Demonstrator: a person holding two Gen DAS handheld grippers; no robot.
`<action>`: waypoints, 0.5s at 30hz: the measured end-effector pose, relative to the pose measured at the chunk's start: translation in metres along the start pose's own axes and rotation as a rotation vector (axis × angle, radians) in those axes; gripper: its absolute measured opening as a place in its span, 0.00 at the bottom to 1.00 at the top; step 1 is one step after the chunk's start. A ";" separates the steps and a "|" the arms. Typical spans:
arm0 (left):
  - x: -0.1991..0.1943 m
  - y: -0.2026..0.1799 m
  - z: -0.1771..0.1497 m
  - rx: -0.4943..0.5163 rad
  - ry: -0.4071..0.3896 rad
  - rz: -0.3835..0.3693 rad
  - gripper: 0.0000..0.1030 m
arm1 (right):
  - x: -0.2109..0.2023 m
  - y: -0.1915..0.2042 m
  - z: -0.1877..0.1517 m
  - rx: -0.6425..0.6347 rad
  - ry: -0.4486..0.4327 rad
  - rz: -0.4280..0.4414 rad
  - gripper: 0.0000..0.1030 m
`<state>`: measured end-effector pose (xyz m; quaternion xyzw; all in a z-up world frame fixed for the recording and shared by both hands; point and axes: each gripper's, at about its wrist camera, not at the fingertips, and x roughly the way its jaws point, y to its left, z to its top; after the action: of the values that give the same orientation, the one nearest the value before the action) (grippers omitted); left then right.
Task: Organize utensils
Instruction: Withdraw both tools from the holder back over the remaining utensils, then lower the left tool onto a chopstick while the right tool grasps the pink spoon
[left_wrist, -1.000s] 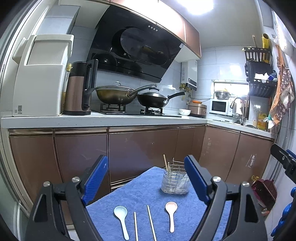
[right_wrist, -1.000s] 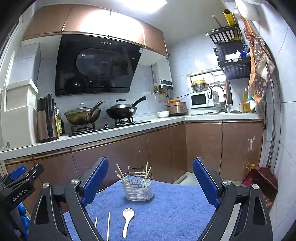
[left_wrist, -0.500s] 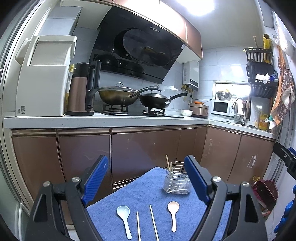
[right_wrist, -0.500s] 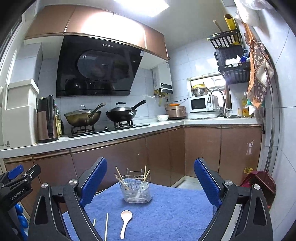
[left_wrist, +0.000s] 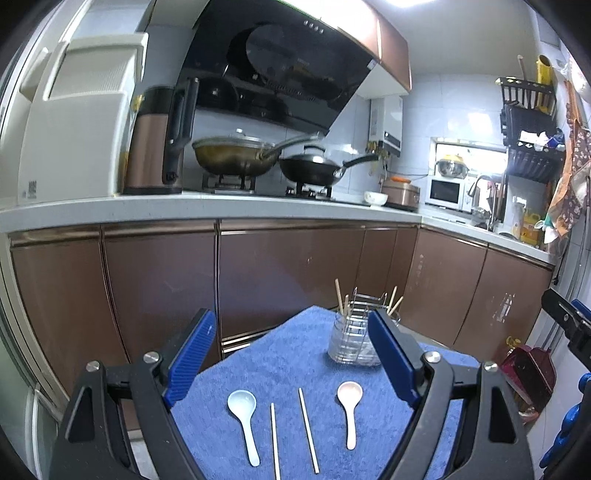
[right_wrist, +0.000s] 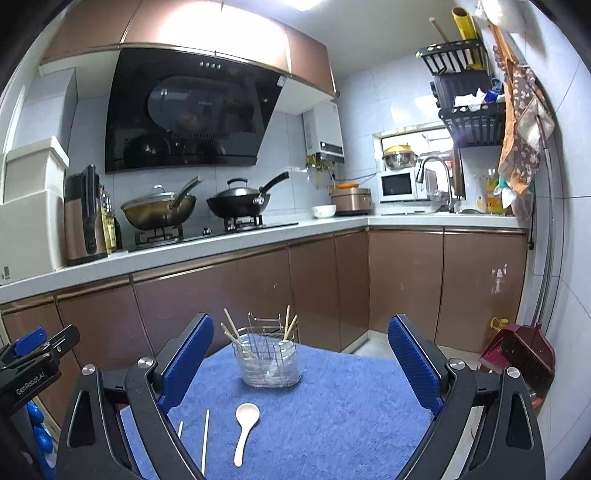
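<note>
- L gripper (left_wrist: 291, 354): jaws wide apart, nothing btwn the blue pads, nothing touched; hovers above the near end of the blue towel (left_wrist: 280, 362)
- R gripper (right_wrist: 301, 360): jaws also spread wide, empty; hangs over the same towel, w/ the L gripper's black body showing at its far left edge
- Utensil holder (left_wrist: 354, 341): clear cup w/ wire rack inside, upright, ahead of the L gripper and right up against its right finger in view; in R view it stands ahead, between the fingers, a bit left of centre
- Several wooden chopsticks already stand in the holder, leaning outward
- Blue spoon (left_wrist: 243, 417): flat on towel, just ahead of and below the L gripper, nearer its left finger, bowl pointing away; not seen in R view
- Pink spoon (left_wrist: 349, 410): flat on towel, nearer the L gripper's right finger, bowl pointing away; in R view it lies low between the fingers, left of centre
- Two loose chopsticks (left_wrist: 306, 428): lie side by side btwn the two spoons, apart from each other, roughly lengthwise toward the holder
- Bg beyond the grippers: brown cabinets (right_wrist: 406, 280), counter w/ two woks on the stove (right_wrist: 236, 203)
</note>
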<state>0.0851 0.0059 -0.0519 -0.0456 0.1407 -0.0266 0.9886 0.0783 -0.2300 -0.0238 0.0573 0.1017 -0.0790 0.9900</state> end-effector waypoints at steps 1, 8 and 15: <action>0.005 0.002 -0.001 -0.003 0.011 0.003 0.81 | 0.003 0.001 -0.001 -0.003 0.007 0.002 0.92; 0.033 0.012 -0.013 -0.028 0.078 0.020 0.81 | 0.028 0.010 -0.013 -0.029 0.070 0.017 0.92; 0.064 0.021 -0.027 -0.044 0.150 0.031 0.81 | 0.051 0.017 -0.024 -0.061 0.129 0.025 0.92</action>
<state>0.1396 0.0204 -0.0970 -0.0629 0.2156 -0.0118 0.9744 0.1255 -0.2175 -0.0562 0.0333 0.1669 -0.0598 0.9836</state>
